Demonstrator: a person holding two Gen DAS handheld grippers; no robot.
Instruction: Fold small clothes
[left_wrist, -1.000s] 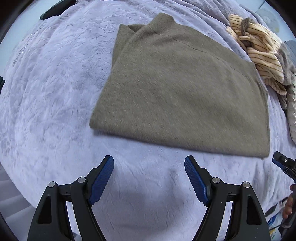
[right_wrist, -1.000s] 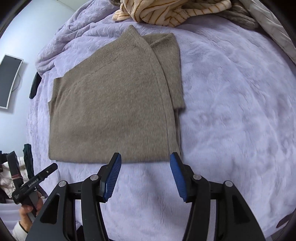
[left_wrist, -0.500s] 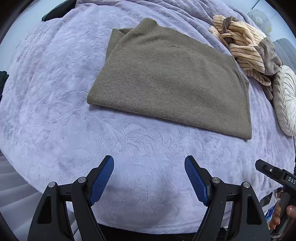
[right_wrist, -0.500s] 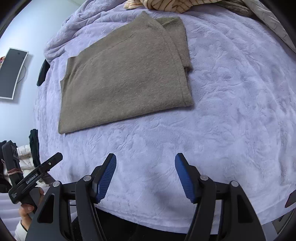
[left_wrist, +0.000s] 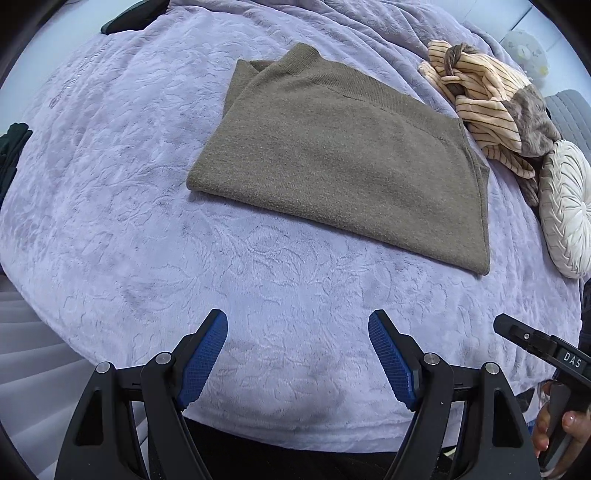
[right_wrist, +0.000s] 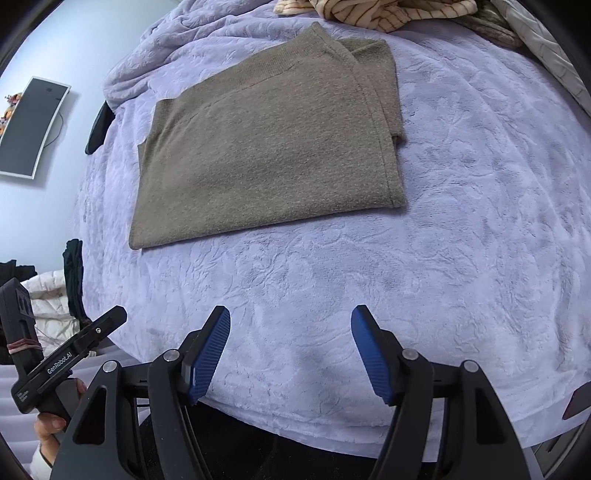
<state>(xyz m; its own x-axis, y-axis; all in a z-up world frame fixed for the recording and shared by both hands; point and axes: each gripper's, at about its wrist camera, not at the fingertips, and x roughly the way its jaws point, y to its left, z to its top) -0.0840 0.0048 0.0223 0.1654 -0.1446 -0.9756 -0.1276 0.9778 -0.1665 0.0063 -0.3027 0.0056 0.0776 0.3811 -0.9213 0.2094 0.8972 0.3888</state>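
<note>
Only the left wrist view shows the round white cushion (left_wrist: 565, 210); only the right shows a wall screen (right_wrist: 31, 127). Folded flat, the brown sweater (left_wrist: 343, 158) lies mid-blanket (left_wrist: 110, 184), bare cover between its near edge and both grippers. Left gripper (left_wrist: 297, 356) hangs released; right gripper (right_wrist: 290, 354), jaws just widened, grips nothing.

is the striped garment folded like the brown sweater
No, the striped garment lies crumpled in a heap beyond the flat, folded brown sweater.
</note>
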